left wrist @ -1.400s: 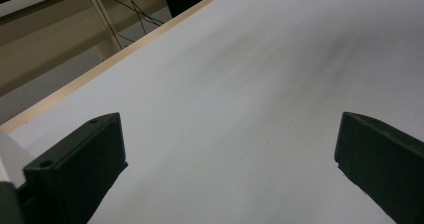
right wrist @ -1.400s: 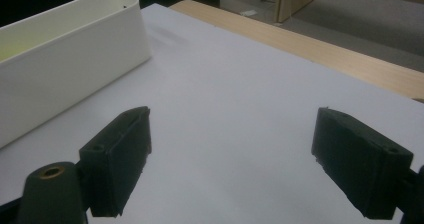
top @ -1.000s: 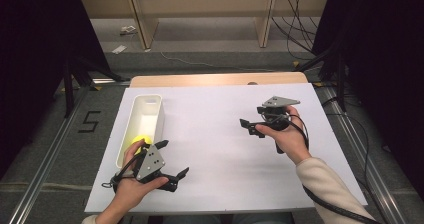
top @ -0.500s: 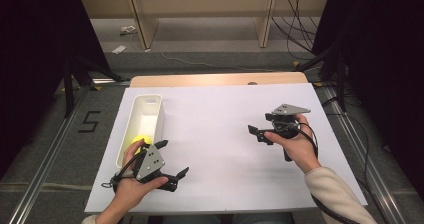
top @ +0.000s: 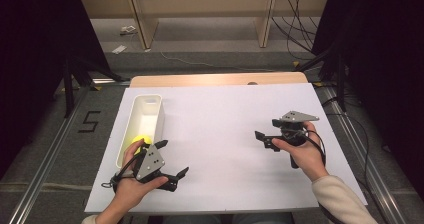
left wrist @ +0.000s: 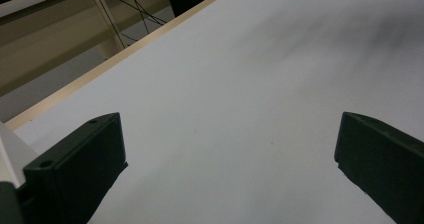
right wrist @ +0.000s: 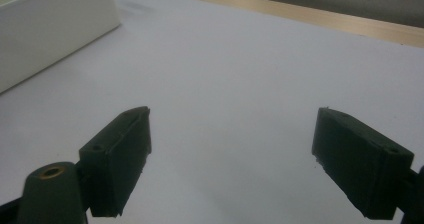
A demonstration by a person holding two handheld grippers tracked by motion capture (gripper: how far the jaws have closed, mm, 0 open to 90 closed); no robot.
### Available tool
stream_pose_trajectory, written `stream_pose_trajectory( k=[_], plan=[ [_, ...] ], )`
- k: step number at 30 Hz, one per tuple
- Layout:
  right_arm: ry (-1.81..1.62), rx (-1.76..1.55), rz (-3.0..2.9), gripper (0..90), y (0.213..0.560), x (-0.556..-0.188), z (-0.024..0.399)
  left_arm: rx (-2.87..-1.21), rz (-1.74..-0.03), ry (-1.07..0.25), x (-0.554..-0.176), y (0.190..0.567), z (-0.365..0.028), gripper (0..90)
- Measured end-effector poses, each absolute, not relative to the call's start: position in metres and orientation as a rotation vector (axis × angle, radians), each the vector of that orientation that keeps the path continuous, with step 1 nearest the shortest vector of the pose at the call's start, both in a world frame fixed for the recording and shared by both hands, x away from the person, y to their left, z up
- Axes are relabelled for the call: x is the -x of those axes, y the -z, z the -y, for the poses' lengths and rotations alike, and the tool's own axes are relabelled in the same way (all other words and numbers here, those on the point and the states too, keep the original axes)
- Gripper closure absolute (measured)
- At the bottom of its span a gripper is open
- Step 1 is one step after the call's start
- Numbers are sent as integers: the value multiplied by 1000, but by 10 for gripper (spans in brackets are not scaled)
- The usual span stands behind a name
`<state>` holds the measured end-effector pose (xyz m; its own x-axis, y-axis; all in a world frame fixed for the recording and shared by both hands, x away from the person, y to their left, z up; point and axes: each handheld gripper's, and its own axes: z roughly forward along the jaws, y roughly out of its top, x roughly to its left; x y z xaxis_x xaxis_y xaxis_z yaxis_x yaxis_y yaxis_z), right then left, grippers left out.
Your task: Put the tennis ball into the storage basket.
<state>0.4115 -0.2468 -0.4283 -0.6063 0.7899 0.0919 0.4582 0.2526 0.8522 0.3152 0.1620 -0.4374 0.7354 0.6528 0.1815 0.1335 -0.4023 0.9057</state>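
Note:
A long white tray (top: 151,104) lies at the left of the white table sheet (top: 225,114), with a yellow object (top: 140,142) at its near end. My left gripper (top: 172,158) rests on the sheet just right of the tray's near end, open and empty. In the left gripper view its jaws (left wrist: 230,159) stand wide apart over bare sheet. My right gripper (top: 263,139) is held at the right side of the table, pointing left, also open and empty. The right gripper view has its jaws (right wrist: 232,149) spread over the sheet, with the tray (right wrist: 50,29) far off at the upper left.
A wooden table edge (top: 215,79) runs along the far side of the sheet. Metal rails (top: 40,179) flank the table, and cables (top: 345,134) lie on the floor at the right. A floor mark "5" (top: 90,121) sits left of the table.
My right gripper has moved rightwards and nearer to the person, away from the table's middle, still open. The left gripper has stayed where it was.

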Motion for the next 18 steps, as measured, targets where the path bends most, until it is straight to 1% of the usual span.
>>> stream_pose_trajectory(
  k=[18],
  plan=[
    [-1295, -1145, -2162, 168, 436, -393, 259, -1930, -603, -649, -315, 437, -162, 0]
  ],
)
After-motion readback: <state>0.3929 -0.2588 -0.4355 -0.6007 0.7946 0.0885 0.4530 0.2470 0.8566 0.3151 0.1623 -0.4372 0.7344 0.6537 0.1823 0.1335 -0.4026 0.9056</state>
